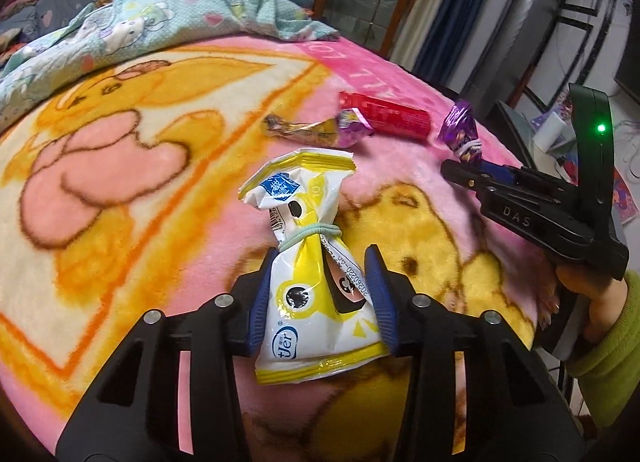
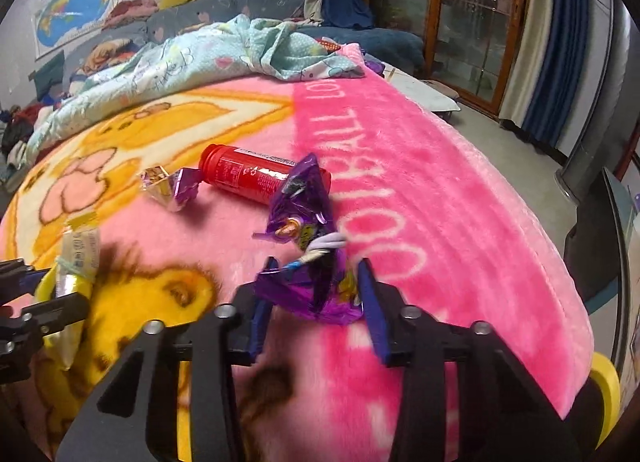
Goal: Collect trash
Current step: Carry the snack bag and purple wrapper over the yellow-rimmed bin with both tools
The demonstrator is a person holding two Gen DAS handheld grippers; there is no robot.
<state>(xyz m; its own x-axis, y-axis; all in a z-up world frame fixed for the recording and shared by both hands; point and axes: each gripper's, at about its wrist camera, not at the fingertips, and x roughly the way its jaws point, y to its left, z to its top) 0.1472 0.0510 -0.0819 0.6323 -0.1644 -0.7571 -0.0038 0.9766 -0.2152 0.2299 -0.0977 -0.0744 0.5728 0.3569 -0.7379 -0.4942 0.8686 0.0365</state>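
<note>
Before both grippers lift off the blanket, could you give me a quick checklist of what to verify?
1. Left gripper pads against the yellow-and-white packet: ok, both pads touch its lower half.
2. Right gripper around the purple wrapper: ok, it sits between the pads, crumpled.
3. Firmness of either grip: cannot tell.
4. Rubber band on the yellow packet clear of the pads: ok, it lies beyond them.
5. Grippers apart from each other: ok.
6. Trash left behind: not ok, the red bottle and a small gold-purple wrapper lie on the blanket.
</note>
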